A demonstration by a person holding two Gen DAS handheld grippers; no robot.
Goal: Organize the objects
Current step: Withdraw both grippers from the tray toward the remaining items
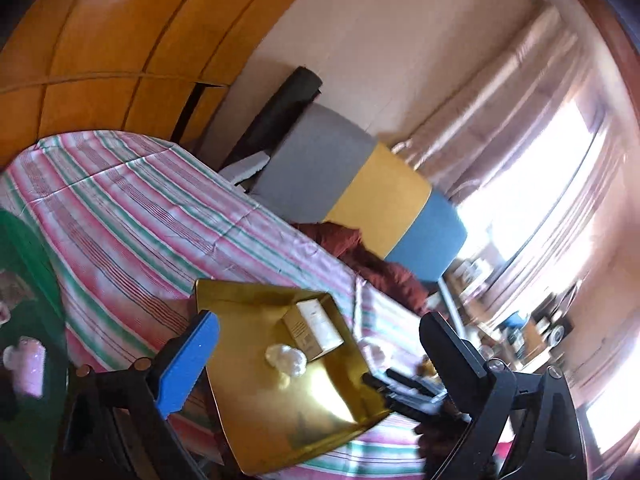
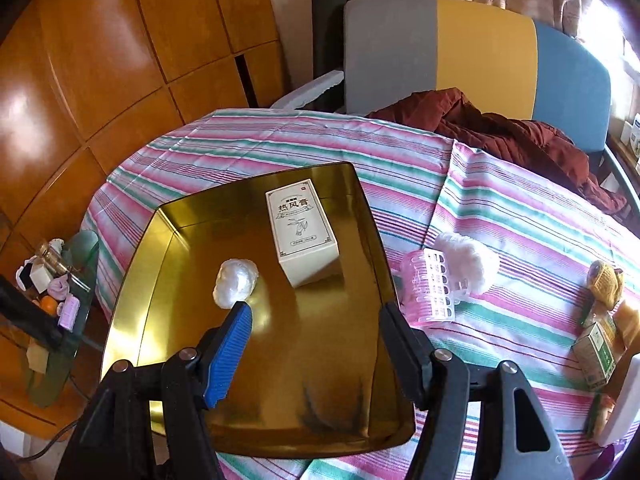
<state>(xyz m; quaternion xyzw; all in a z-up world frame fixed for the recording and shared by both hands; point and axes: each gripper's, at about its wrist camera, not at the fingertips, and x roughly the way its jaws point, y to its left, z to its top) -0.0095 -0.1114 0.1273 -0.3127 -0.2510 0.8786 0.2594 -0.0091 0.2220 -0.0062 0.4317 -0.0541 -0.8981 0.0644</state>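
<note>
A gold metal tray (image 2: 192, 280) lies on the striped tablecloth and holds a white box (image 2: 302, 232) with Chinese print and a small clear plastic wad (image 2: 235, 282). My right gripper (image 2: 316, 320) is open and empty, hovering over the tray's near half, its blue finger close to the wad. To the tray's right lie a pink plastic basket (image 2: 434, 286) and a white fluffy item (image 2: 472, 260). In the left wrist view my left gripper (image 1: 320, 340) is open and empty, raised above the tray (image 1: 240, 360), box (image 1: 314, 328) and wad (image 1: 286, 360).
A yellow knitted item (image 2: 606, 282) and green-white boxes (image 2: 598, 354) sit at the table's right edge. A dark red jacket (image 2: 500, 128) lies at the far side before a grey-yellow-blue chair (image 2: 480, 48). A glass side table (image 2: 60, 300) with clutter stands left.
</note>
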